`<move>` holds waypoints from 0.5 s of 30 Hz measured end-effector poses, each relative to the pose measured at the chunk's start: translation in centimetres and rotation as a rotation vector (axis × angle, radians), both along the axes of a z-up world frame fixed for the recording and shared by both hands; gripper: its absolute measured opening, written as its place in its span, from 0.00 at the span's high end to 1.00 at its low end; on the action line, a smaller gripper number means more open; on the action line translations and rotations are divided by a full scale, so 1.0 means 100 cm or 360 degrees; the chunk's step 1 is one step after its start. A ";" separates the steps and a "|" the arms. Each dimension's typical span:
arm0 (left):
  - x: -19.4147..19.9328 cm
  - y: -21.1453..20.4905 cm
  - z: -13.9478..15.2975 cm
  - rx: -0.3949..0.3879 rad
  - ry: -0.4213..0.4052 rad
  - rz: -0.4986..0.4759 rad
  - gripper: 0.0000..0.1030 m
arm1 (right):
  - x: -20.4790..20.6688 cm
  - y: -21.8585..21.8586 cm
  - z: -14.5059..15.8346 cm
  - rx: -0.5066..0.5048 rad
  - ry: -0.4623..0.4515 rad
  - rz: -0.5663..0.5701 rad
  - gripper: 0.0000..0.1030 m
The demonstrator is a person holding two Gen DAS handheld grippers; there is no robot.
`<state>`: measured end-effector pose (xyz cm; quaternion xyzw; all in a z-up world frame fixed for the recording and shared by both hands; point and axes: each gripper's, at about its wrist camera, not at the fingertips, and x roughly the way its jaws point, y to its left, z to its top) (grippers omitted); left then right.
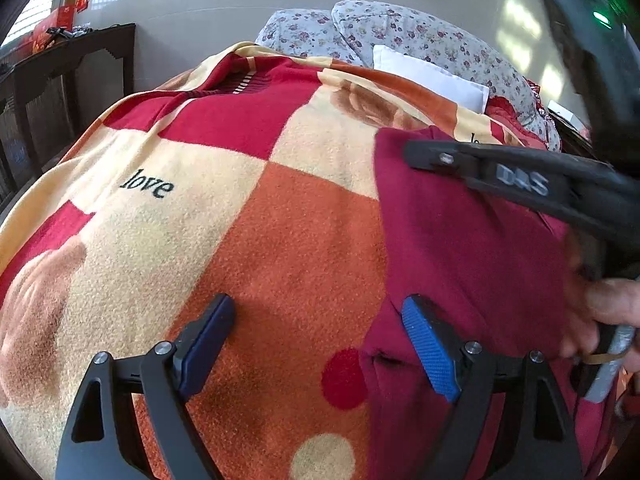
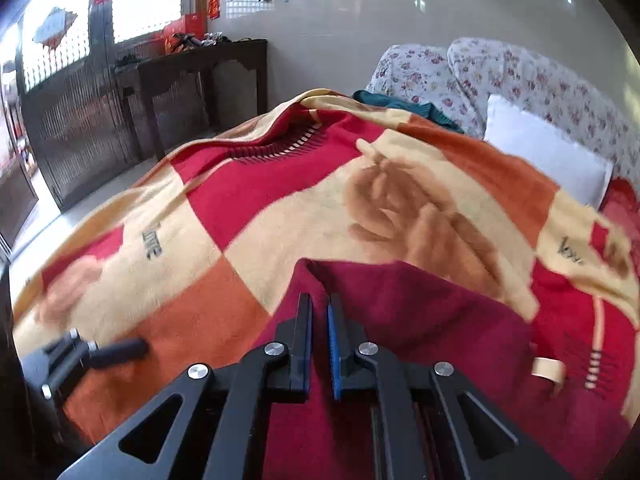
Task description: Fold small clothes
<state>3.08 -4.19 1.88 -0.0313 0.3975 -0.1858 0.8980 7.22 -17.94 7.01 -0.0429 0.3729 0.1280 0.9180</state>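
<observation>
The dark red garment (image 1: 460, 240) lies spread on the checked "love" blanket (image 1: 224, 220) that covers the bed, and to my eye the folding is at an early or middle stage: its left edge runs fairly straight and its far corner looks squared, which could be 1 fold already laid, but it has not been brought down to a small packet and I cannot see its right side or its near end well enough to judge more. The left gripper (image 1: 316, 344) hangs with its fingers spread wide, nothing between them: the left finger (image 1: 208, 344) is over bare orange blanket, and the blue-padded right finger (image 1: 430, 348) is over the garment just inside its left edge, so that edge passes between the 2 fingers; whether either tip touches the cloth I cannot tell. The right gripper (image 2: 320, 344) has its fingers pressed together, only a thin slit left, low over the garment and aimed toward the far corner (image 2: 308, 266). No cloth shows clearly in that slit, so I would not say it is pinching anything.
</observation>
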 end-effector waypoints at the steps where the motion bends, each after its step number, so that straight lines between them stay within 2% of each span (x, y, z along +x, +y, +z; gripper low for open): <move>1: 0.000 0.000 0.000 0.0000 -0.0003 0.0001 0.17 | 0.007 0.000 -0.004 0.0017 -0.0001 -0.0032 0.93; 4: 0.003 0.004 0.000 -0.0033 0.0003 -0.0006 0.17 | 0.019 0.005 -0.021 0.0024 0.0022 -0.0083 0.90; 6: 0.004 0.007 0.001 -0.0072 0.0003 -0.0011 0.17 | 0.010 0.004 -0.015 0.0040 -0.0012 -0.0083 0.86; 8: 0.002 0.009 0.003 -0.0100 -0.0011 -0.0020 0.17 | -0.010 -0.006 -0.001 0.0063 0.0018 -0.0113 0.73; 10: -0.001 0.009 0.007 -0.0130 -0.0039 -0.0037 0.17 | -0.039 -0.019 0.013 0.0059 0.0002 -0.0161 0.47; 11: -0.003 0.009 0.008 -0.0137 -0.0049 -0.0042 0.17 | -0.063 -0.032 0.020 0.0063 -0.0011 -0.0225 0.41; 12: -0.006 0.008 0.010 -0.0143 -0.0072 -0.0053 0.17 | -0.081 -0.042 0.025 0.0076 -0.0024 -0.0260 0.37; 15: -0.015 0.003 0.015 -0.0133 -0.0154 -0.0102 0.17 | -0.136 -0.081 0.030 0.0103 -0.0033 -0.0407 0.37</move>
